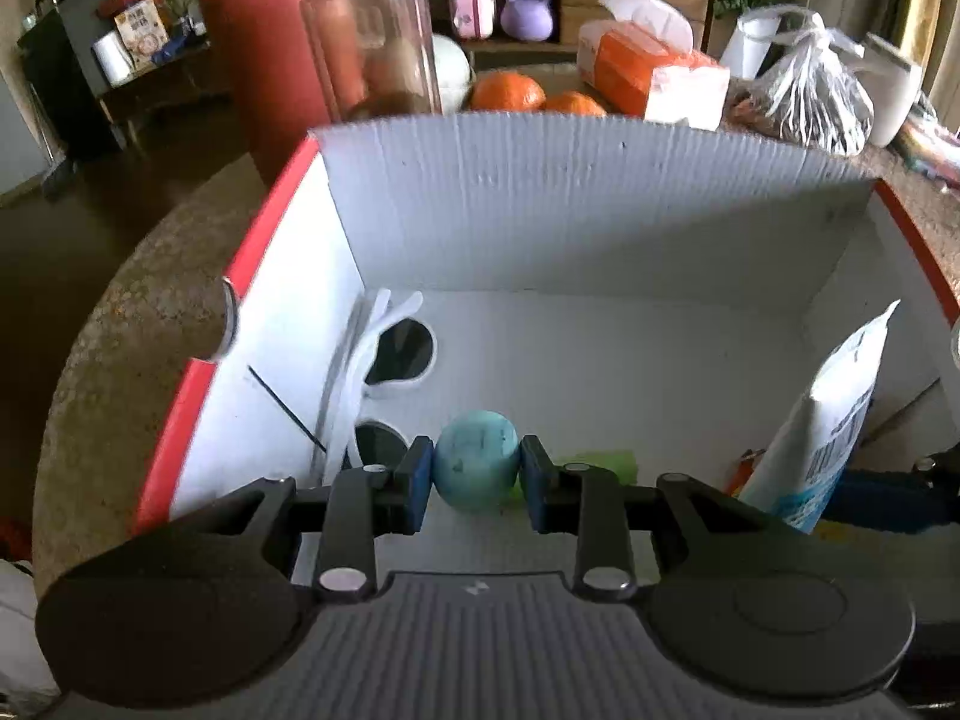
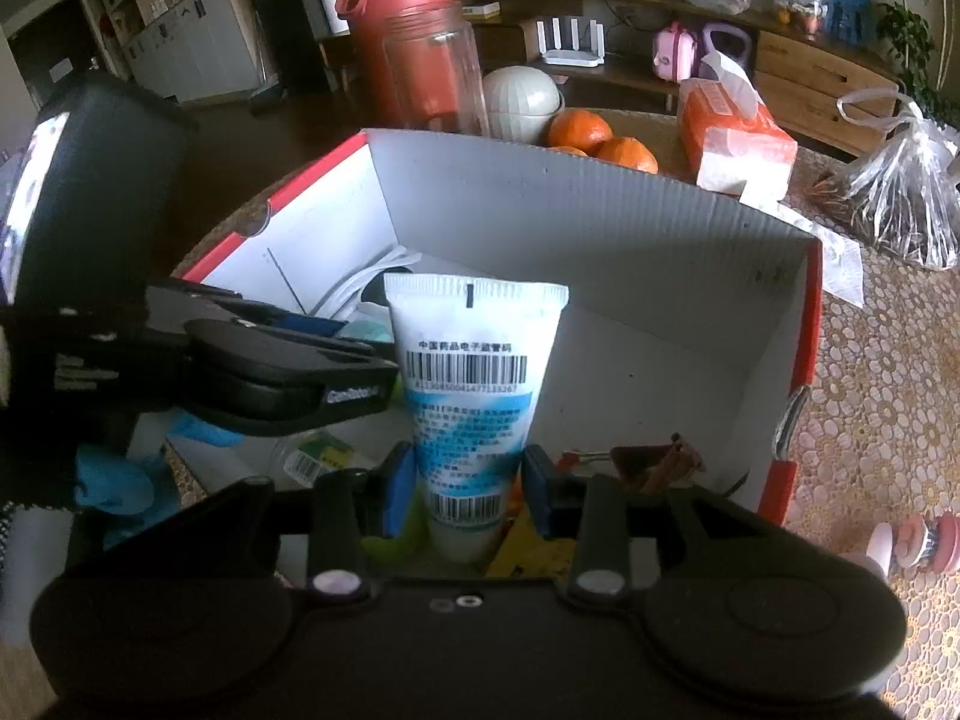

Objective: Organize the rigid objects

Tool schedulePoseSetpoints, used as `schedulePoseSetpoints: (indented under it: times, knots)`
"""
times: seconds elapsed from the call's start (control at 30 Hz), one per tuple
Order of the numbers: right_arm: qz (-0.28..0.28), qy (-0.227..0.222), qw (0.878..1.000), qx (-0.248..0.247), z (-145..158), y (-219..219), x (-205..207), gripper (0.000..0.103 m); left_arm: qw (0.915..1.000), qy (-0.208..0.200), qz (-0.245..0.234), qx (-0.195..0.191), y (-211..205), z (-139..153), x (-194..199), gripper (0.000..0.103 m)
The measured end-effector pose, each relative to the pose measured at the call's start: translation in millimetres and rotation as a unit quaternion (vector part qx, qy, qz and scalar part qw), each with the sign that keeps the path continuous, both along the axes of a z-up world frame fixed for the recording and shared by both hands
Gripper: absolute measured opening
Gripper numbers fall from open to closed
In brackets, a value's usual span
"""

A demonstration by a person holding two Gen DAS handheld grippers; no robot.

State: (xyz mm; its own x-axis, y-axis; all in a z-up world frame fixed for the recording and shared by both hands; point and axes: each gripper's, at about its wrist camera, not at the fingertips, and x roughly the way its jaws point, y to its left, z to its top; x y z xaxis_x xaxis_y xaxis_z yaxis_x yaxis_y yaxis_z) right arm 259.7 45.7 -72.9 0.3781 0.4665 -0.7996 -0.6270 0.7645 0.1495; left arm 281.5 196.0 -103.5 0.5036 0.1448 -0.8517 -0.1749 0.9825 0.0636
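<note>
Left wrist view first: your left gripper [image 1: 476, 475] is pinching a teal egg-shaped object [image 1: 476, 459], both blue pads pressed to its sides, low inside the white cardboard box [image 1: 570, 204] with red edges. Only here do you get the white-framed sunglasses [image 1: 390, 366] clearly, leaning against the box's left wall, and a green item [image 1: 606, 462] behind the egg that's too hidden to name. The white tube [image 1: 831, 414] stands at the right, cut off by your other gripper.

Over to the right wrist view: your right gripper [image 2: 468, 489] is clamped on that white tube [image 2: 471, 396], crimped end up, barcodes facing you, held over the box [image 2: 600, 228] interior. Your left gripper [image 2: 336, 360] comes in from the left, its teal load barely peeking out. This view alone shows a brown item [image 2: 654, 465] on the box floor, hard to make out.

Beyond the box, on a lace-patterned tablecloth [image 2: 882, 396]: a red bottle [image 2: 408, 18], a clear bottle [image 2: 432, 72], oranges [image 2: 579, 129], an orange tissue pack [image 2: 738, 138], a plastic bag [image 2: 906, 204]. Shelving behind is blurred.
</note>
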Motion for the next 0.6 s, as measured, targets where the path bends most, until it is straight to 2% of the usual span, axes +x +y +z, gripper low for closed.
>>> schedulePoseSetpoints:
  times: [0.07,0.17,0.33,0.4,0.6]
  knots:
    - [-0.003,0.003,1.0,0.002,0,0,1,0.039,1.0,0.005,0.0,-0.005,0,-1,2,0.031]
    - [-0.006,0.004,1.0,-0.004,0,1,1,0.047,0.9998,0.016,0.003,-0.011,0,-1,5,0.031]
    - [-0.009,0.002,1.0,-0.003,3,-2,-3,0.054,0.9994,0.032,0.006,-0.013,0,-3,7,0.031]
    - [-0.008,-0.001,1.0,0.001,6,-3,-5,0.06,0.999,0.035,0.013,-0.024,3,-3,6,0.031]
    - [-0.007,-0.009,1.0,0.005,15,-8,-13,0.064,0.9985,0.028,0.021,-0.042,4,1,0,0.032]
